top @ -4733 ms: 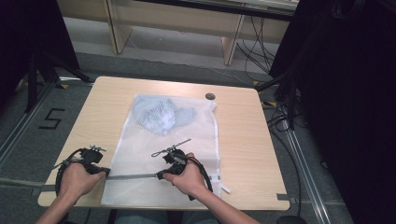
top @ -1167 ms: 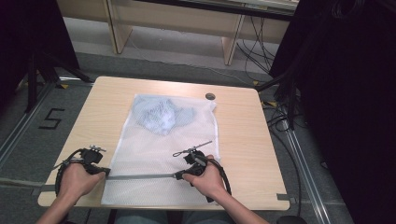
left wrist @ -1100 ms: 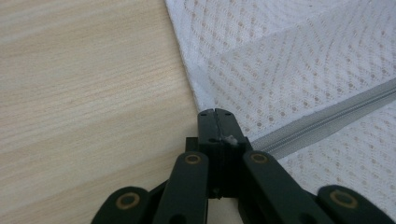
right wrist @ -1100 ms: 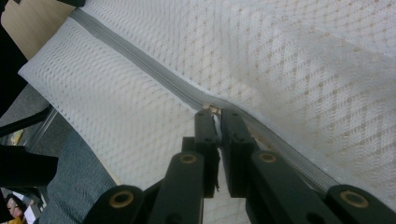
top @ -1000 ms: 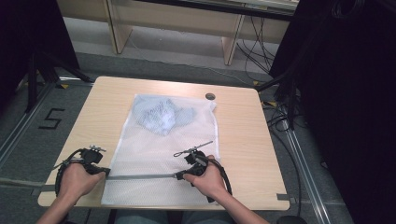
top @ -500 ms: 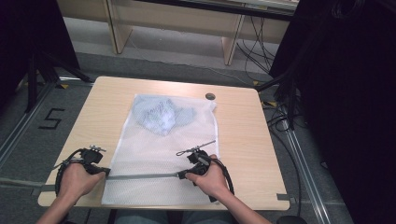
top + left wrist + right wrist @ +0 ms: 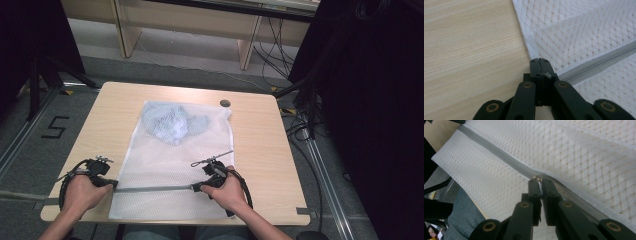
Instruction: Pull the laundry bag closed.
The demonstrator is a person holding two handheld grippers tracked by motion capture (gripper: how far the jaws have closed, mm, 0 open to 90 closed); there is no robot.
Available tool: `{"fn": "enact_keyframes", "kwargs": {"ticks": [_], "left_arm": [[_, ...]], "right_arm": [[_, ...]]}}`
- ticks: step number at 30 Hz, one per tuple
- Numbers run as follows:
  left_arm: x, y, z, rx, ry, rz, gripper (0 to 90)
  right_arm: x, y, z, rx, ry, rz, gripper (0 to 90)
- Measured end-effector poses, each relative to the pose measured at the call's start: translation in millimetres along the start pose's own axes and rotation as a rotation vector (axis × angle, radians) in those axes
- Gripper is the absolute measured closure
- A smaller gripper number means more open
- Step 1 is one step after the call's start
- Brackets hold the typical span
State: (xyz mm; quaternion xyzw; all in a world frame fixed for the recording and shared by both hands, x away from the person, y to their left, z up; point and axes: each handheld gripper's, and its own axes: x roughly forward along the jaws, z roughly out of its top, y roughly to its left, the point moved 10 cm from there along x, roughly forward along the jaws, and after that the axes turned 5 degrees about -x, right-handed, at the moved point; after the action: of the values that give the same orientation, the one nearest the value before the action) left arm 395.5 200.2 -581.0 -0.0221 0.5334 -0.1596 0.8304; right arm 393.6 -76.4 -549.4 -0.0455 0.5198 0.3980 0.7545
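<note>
Jaws of both grippers pinched on the grey zipper of a white mesh laundry bag.

The left gripper (image 7: 539, 65) has its jaws pressed together on the zipper's (image 7: 155, 188) end at the bag's edge, at about 8 o'clock on the worktop (image 7: 260, 135); in the left gripper view a scrap of grey tape shows between the closed tips. The right gripper (image 7: 538, 180) pinches the small metal zipper pull (image 7: 537, 178), a narrow slit left between its jaws, at roughly 5 o'clock in the high view. The mesh laundry bag (image 7: 175, 160) lies flat mid-worktop, its long axis running 12 to 6, with a crumpled pale-blue garment (image 7: 172, 122) inside toward 12 o'clock. The zipper runs straight between the two grippers, across the bag's near end. A small dark round disc (image 7: 225, 103) sits on the worktop just beyond the bag's far right corner, around 1 o'clock.
</note>
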Motion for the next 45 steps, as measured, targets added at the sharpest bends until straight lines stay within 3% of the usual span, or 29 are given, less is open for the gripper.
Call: {"fn": "enact_keyframes", "kwargs": {"ticks": [1, 3, 5, 6, 7, 10, 14, 16, 19, 20, 21, 22, 23, 25, 45], "left_arm": [[0.2, 0.4, 0.1, 0.003, -0.003, -0.001, 90.0], [0.2, 0.2, 0.0, 0.003, -0.003, -0.001, 90.0], [0.0, 0.2, -0.1, 0.003, 0.000, -0.001, 90.0], [0.2, 0.3, 0.1, 0.003, -0.003, -0.002, 90.0], [1.1, -1.1, 1.2, -0.012, -0.016, -0.006, 90.0], [-0.1, 0.2, -0.1, 0.004, 0.001, 0.000, 90.0], [0.2, 0.2, 0.1, 0.004, -0.004, -0.001, 90.0], [0.4, -0.1, 0.3, 0.001, -0.005, -0.001, 90.0], [-0.5, 0.3, -0.6, 0.003, 0.008, 0.003, 90.0], [0.3, -0.2, 0.1, 0.000, -0.004, -0.001, 90.0], [0.3, -0.1, 0.2, 0.001, -0.004, -0.001, 90.0], [-0.4, 0.4, -0.4, 0.003, 0.006, 0.004, 90.0], [-0.6, 0.2, -0.8, 0.002, 0.012, 0.001, 90.0], [-0.2, 0.0, -0.3, 0.002, 0.004, 0.000, 90.0], [0.3, -0.3, 0.1, 0.001, -0.003, 0.000, 90.0]], "right_arm": [[-1.0, 0.4, -1.3, 0.013, 0.012, 0.002, 86.8], [-0.9, -1.7, -0.4, -0.009, -0.001, 0.003, 86.8], [-2.5, 1.7, -2.0, 0.035, 0.009, 0.014, 86.8], [-2.2, -3.1, -1.2, 0.000, -0.003, 0.001, 86.8], [-2.6, -3.6, -1.6, 0.006, -0.002, -0.002, 86.8], [-4.0, -3.8, -3.2, 0.023, 0.007, -0.003, 86.8], [-5.4, -7.2, -3.1, 0.000, -0.004, -0.007, 86.8], [-6.9, -7.8, -4.7, 0.023, 0.006, -0.011, 86.8], [-8.2, -10.2, -5.0, 0.014, 0.000, -0.015, 86.8], [-8.9, -10.2, -6.2, 0.023, 0.009, -0.017, 86.8], [-9.5, -5.6, -7.4, 0.063, 0.018, -0.001, 86.7], [-9.5, -6.5, -7.4, 0.055, 0.016, -0.004, 86.8], [-8.9, -11.5, -6.1, 0.016, 0.001, -0.017, 86.8], [-9.3, -12.4, -5.8, 0.013, -0.004, -0.017, 86.8], [-19.9, -21.3, -11.4, 0.038, 0.000, -0.029, 86.8]]}}
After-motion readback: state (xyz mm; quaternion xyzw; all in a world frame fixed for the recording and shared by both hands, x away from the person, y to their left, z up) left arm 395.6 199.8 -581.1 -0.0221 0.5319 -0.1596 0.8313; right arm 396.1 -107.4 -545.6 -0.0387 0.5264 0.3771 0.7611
